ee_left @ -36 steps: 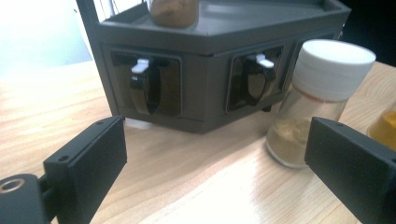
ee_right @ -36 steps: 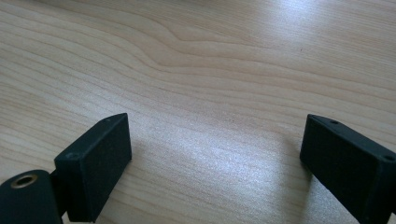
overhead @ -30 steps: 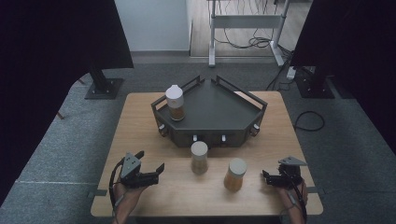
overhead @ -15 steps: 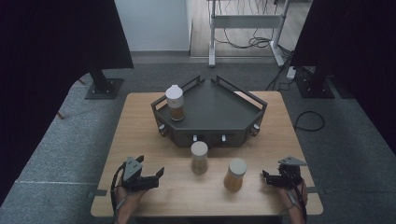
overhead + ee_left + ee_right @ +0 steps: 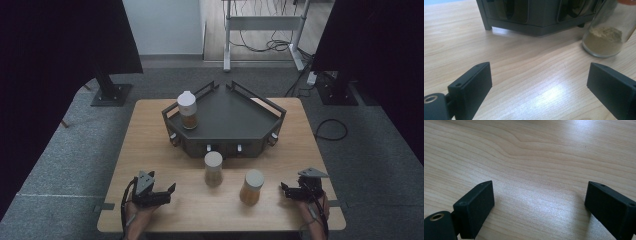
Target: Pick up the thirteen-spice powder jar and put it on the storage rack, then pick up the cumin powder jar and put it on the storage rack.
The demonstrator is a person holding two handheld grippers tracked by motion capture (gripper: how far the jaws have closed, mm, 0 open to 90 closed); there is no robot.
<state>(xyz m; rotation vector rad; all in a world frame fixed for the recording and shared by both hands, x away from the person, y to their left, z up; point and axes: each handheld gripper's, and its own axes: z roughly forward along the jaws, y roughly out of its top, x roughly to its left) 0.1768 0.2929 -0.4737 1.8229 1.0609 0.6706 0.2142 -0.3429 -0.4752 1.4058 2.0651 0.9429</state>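
Note:
Three spice jars with pale lids are in the high view. One jar (image 5: 188,110) stands on the left corner of a dark five-sided rack (image 5: 235,117). A second jar (image 5: 213,168) stands on the wooden table just in front of the rack, and a third jar (image 5: 251,186) is nearer and to its right. My left gripper (image 5: 169,195) rests low at the near left, open, pointing right at the second jar. In the left gripper view the left gripper (image 5: 539,75) holds nothing, with a jar (image 5: 607,32) of tan powder beyond its right jaw. My right gripper (image 5: 283,191) (image 5: 539,195) is open over bare wood.
The rack's dark front wall (image 5: 536,15) stands across the table ahead of the left gripper. The table (image 5: 150,145) ends close behind both hands. Black stands (image 5: 107,85) and cables (image 5: 330,130) sit on the grey floor around it.
The left gripper has edged slightly toward the near edge of the table. The right gripper and the jars have not moved.

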